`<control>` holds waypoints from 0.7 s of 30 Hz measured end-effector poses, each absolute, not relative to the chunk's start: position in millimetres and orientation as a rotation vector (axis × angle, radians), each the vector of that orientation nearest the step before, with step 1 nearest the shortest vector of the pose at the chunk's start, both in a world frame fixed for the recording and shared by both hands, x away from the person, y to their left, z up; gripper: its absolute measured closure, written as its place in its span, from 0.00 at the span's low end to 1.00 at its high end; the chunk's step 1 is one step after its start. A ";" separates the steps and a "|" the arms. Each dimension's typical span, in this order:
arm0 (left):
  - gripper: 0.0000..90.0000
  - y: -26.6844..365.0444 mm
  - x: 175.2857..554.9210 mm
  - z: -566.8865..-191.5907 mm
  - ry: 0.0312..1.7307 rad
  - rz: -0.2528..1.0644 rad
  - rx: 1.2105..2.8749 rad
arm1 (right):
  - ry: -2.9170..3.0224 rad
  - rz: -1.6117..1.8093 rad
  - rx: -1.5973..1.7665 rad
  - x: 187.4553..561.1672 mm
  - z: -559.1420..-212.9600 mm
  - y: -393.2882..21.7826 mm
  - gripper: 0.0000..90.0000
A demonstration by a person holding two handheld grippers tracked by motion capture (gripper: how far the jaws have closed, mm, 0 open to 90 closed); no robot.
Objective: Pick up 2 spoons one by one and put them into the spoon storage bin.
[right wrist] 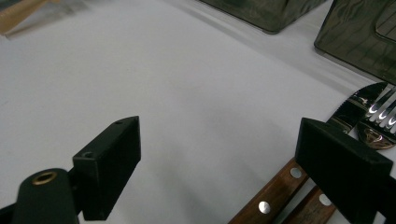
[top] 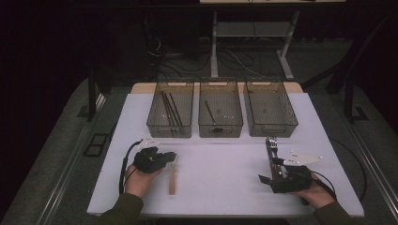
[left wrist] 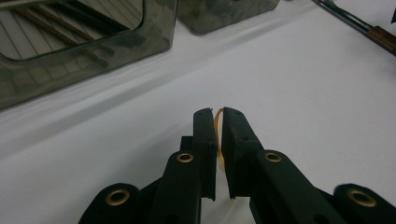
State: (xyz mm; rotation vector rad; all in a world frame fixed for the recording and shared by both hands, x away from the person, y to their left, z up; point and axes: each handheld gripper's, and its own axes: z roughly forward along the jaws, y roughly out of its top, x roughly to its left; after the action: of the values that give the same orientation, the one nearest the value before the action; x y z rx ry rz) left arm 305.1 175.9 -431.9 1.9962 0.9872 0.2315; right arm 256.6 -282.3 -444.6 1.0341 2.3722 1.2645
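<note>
A flat wooden stick (top: 172,183) lies on the white table (top: 220,173) in front of the person's left hand. My left gripper (top: 172,157) is at the stick's far end. In the left gripper view its jaws (left wrist: 218,112) stand almost together, with a thin orange-brown edge (left wrist: 217,135) pinched between the pads. My right gripper (top: 270,171) rests at the right, open wide (right wrist: 219,140), with nothing between its pads. Beside its right jaw lie a knife (right wrist: 359,100) and a fork (right wrist: 383,105), both with riveted wooden handles (right wrist: 275,191).
Three dark see-through bins stand in a row at the back: the left bin (top: 170,108) holds several thin sticks, the middle bin (top: 220,108) one, and the right bin (top: 271,108) looks bare. The cutlery (top: 272,149) points toward the right bin.
</note>
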 end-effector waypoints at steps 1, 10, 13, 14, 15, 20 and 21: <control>0.93 176.3 304.8 -430.6 0.979 0.238 1.995 | 2.372 1.264 1.034 256.6 -444.4 -282.5 0.16; 0.94 175.9 301.6 -422.6 0.929 0.267 1.982 | 2.373 1.265 1.042 256.3 -444.2 -282.6 0.16; 0.94 175.4 301.3 -419.6 0.912 0.273 1.979 | 2.371 1.264 1.042 256.4 -444.2 -282.8 0.16; 0.94 175.2 301.2 -418.7 0.909 0.276 1.978 | 2.371 1.263 1.042 256.5 -444.3 -282.8 0.16; 0.93 174.7 301.0 -418.0 0.907 0.278 1.975 | 2.370 1.263 1.045 256.5 -444.2 -282.9 0.16; 0.94 172.4 300.5 -414.0 0.882 0.283 1.970 | 2.372 1.265 1.038 256.3 -444.1 -282.5 0.16; 0.94 171.9 300.6 -413.3 0.878 0.284 1.970 | 2.373 1.262 1.037 256.3 -444.1 -282.4 0.16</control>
State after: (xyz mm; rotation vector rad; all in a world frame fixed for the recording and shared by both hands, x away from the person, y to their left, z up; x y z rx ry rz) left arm 300.6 171.9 -413.3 1.9703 0.8783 0.2844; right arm 256.3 -282.4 -444.1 1.0372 2.3726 1.2624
